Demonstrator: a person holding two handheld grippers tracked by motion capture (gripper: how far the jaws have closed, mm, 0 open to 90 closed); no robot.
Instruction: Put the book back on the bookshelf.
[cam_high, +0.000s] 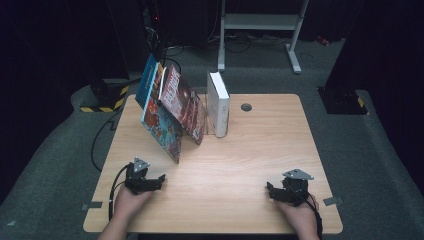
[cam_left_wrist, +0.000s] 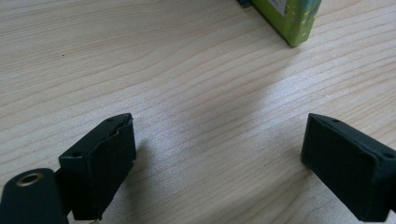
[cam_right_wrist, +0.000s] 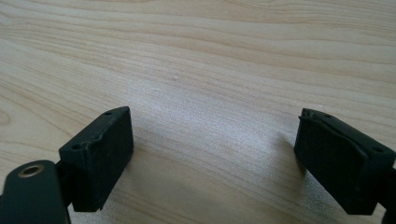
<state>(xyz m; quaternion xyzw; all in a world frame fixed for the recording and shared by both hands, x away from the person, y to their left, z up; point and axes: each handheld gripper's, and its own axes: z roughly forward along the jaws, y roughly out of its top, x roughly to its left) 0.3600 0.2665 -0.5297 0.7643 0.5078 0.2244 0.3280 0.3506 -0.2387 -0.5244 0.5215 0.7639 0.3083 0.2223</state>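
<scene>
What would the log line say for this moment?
left gripper: open, empty, on table | right gripper: open, empty, on table | leaning books: untouched, beside upright white book

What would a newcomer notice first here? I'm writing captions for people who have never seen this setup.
Most striking are the leaning books at the far left of the wooden table: colourful covers tilted rightward toward an upright white book near the far middle. Next come the left gripper and right gripper, each held in a hand at the near edge, jaws wide open over bare wood.
</scene>
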